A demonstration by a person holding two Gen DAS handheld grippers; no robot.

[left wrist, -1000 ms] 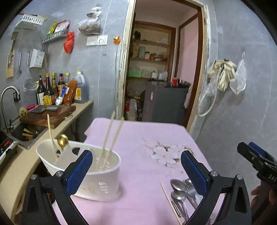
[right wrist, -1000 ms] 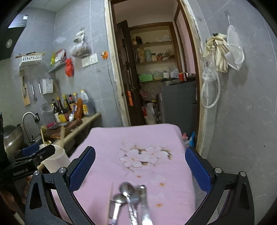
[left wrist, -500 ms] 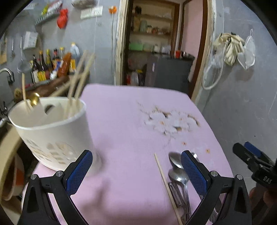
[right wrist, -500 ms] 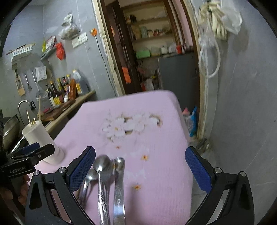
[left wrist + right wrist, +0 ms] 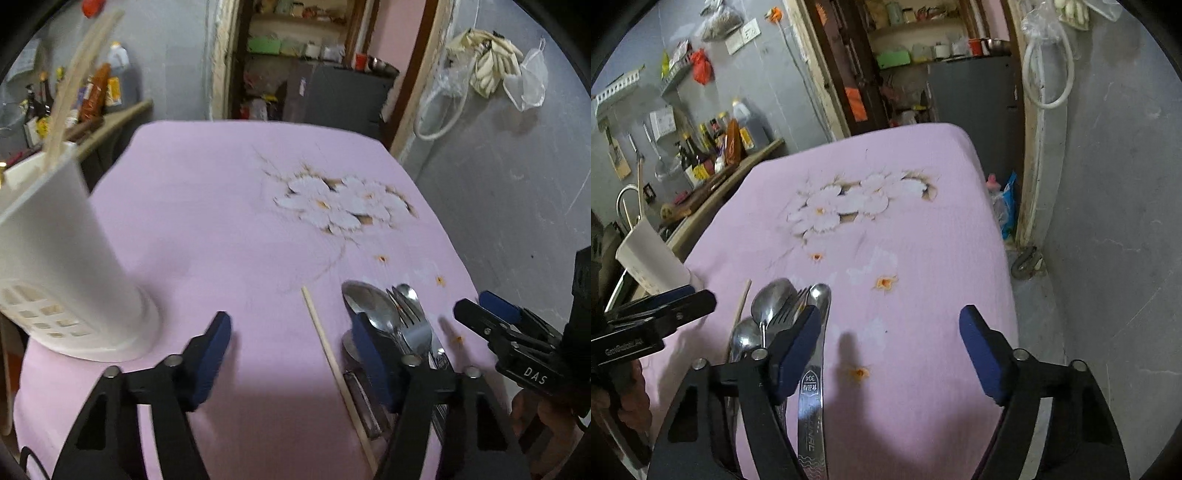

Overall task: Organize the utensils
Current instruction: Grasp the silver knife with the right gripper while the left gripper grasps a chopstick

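Both grippers have dropped toward the spoons (image 5: 373, 310); the left gripper (image 5: 291, 343) straddles the loose chopstick (image 5: 332, 365) (jaws wide), the right gripper (image 5: 890, 339) gapes empty

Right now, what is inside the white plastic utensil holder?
Two pale wooden chopsticks stick up out of the white plastic utensil holder on the pink tablecloth. Its solid wall hides their lower ends and anything else inside.
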